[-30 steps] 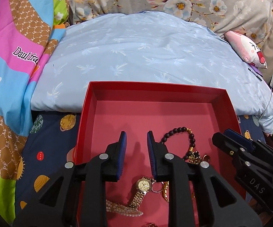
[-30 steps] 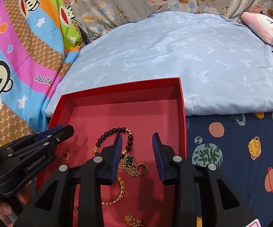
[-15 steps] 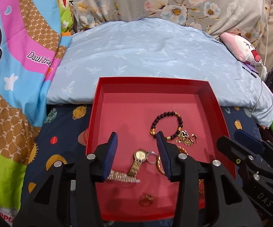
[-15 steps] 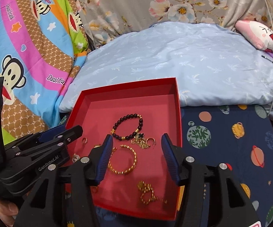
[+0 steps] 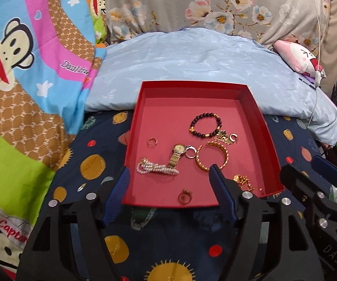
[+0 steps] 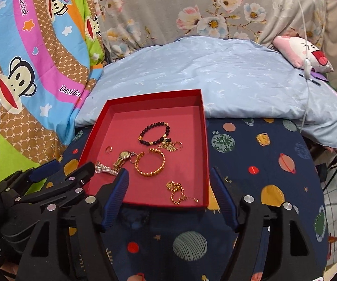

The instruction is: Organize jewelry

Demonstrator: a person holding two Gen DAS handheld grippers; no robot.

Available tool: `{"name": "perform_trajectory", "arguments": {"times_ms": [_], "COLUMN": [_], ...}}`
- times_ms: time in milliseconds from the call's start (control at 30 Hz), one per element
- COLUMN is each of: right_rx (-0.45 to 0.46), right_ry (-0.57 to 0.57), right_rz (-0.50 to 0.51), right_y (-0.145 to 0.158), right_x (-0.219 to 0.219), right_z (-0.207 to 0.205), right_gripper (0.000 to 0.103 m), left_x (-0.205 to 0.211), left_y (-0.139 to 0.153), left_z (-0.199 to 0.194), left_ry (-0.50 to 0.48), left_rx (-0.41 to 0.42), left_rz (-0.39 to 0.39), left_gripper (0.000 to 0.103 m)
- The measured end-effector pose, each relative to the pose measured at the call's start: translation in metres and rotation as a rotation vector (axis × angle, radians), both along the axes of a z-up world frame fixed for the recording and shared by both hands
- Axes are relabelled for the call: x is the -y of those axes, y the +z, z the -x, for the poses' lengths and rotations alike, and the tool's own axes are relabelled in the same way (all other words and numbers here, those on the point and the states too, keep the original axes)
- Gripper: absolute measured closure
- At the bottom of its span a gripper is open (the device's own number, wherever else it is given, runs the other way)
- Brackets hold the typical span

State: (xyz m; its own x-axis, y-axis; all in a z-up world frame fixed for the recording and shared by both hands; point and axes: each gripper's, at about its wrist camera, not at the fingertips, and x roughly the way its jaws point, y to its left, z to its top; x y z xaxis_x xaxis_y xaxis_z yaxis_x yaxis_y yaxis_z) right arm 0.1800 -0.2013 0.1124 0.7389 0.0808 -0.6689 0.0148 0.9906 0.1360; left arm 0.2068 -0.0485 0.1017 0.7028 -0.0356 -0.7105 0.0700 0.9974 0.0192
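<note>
A red tray (image 5: 187,86) (image 6: 205,140) lies on the dark planet-print cloth. In it are a black bead bracelet (image 5: 205,125) (image 6: 154,133), a gold watch (image 5: 177,155) (image 6: 121,158), a pearl strand (image 5: 155,169) (image 6: 105,169), a gold bangle (image 5: 212,157) (image 6: 150,164), a gold chain (image 5: 245,180) (image 6: 180,193), a small ring (image 5: 153,142) (image 6: 108,149) and a red ring (image 5: 185,195). My left gripper (image 5: 169,192) is open and empty at the tray's near edge. My right gripper (image 6: 169,194) is open and empty at the tray's near right corner.
A light blue pillow (image 5: 191,65) lies behind the tray. A colourful monkey-print quilt (image 5: 28,70) is on the left. A pink plush toy (image 5: 299,56) and a white cable (image 5: 315,46) are at the far right. Floor tiles (image 6: 336,199) show past the right edge.
Both grippers have pulled back from inside the tray to its near edge and their jaws have opened wider. The jewelry stays in the tray.
</note>
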Motion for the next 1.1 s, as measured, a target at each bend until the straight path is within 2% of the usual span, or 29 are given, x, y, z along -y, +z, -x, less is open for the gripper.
{"name": "perform_trajectory", "arguments": {"times_ms": [167, 367, 733, 1100], "right_rx": [0.010, 0.011, 0.014, 0.021], "right_ry": [-0.023, -0.045, -0.047, -0.045], "right_rz": [0.035, 0.024, 0.031, 0.035], "right_y": [0.002, 0.003, 0.004, 0.007], "right_x": [-0.004, -0.002, -0.007, -0.008], "right_z": [0.027, 0.047, 0.066, 0.069], "right_gripper": [0.025, 0.020, 0.019, 0.019], "left_x": [-0.006, -0.008, -0.012, -0.014], "left_y": [0.001, 0.004, 0.006, 0.010], "left_z": [0.025, 0.050, 0.069, 0.074], "left_ry": [0.039, 0.060, 0.074, 0.091], "left_rx": [0.016, 0.048, 0.045, 0.052], "left_rz": [-0.024, -0.056, -0.058, -0.064], "left_gripper": [0.021, 0.016, 0.016, 0.016]}}
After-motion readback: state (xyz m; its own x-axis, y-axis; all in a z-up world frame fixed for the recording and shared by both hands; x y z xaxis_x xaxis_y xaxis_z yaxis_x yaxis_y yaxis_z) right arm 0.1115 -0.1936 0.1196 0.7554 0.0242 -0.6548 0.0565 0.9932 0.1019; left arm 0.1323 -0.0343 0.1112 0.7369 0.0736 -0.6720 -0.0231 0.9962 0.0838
